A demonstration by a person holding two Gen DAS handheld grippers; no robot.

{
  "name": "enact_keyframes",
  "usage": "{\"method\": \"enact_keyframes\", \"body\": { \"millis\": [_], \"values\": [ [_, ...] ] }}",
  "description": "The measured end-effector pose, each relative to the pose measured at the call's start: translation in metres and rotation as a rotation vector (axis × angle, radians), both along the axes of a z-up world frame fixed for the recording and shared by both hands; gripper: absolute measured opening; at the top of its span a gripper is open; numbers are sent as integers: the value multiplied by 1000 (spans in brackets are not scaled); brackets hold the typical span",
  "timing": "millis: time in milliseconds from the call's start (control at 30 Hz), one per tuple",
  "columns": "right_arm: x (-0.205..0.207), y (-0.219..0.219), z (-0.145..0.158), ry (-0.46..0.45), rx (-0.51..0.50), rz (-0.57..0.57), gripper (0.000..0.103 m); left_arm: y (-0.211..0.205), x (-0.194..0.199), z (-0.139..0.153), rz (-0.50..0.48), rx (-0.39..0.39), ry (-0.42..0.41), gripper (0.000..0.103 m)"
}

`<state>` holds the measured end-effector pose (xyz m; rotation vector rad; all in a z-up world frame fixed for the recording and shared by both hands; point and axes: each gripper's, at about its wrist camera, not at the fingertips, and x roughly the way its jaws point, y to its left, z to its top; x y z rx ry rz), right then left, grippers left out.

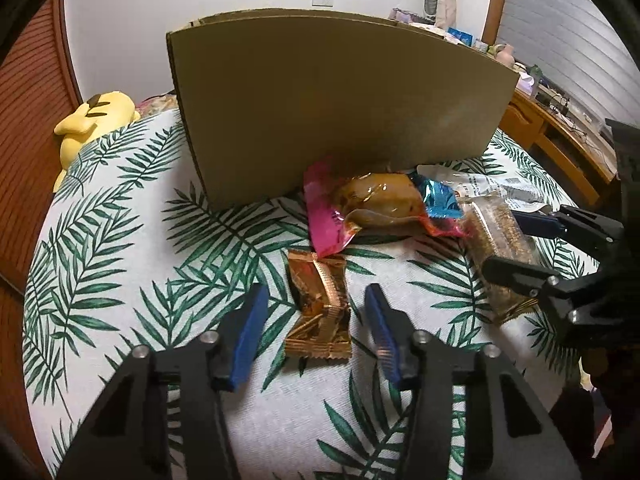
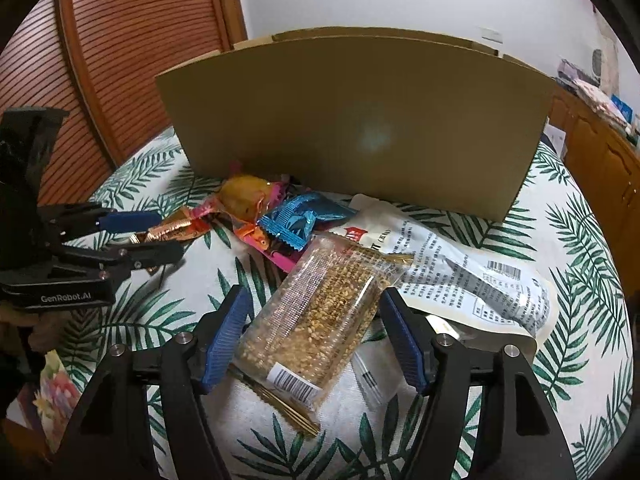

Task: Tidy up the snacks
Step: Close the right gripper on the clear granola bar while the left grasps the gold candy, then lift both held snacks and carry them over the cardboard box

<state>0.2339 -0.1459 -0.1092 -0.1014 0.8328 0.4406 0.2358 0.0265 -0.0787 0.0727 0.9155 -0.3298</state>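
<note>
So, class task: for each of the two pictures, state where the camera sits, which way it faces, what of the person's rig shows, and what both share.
Left wrist view: sits on the left gripper, facing forward and down over its open fingers at a gold wrapper; the right gripper enters at right.
Right wrist view: sits on the right gripper, looking down at a sesame bar packet between its fingers; the left gripper enters at left.
Shared: cardboard box, leaf-print cloth, snack pile.
</note>
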Motion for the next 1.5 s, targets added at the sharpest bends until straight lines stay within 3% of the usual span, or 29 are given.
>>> {"method": "enact_keyframes", "body": {
  "millis": [100,367,533,700,1033,1500],
  "values": [
    [3,6,-5,20,-28,10,72,-6,-1,-2,-12,31,-2,29],
    [6,14,-10,30,-65,26,70,-3,-8,2,-7,23,-35,24],
    [3,13,-9,22,-69,31,48,1,-14,6,-2,2,-50,22],
    [-5,8,-5,4,-47,29,42,-1,-21,7,-3,-8,-58,18],
    [-23,-6,14,-49,12,9,41,3,-32,12,13,-21,-75,17],
    [-49,-27,43,-109,82,-22,42,-4,-61,55,18,-57,-192,17]
  ]
}}
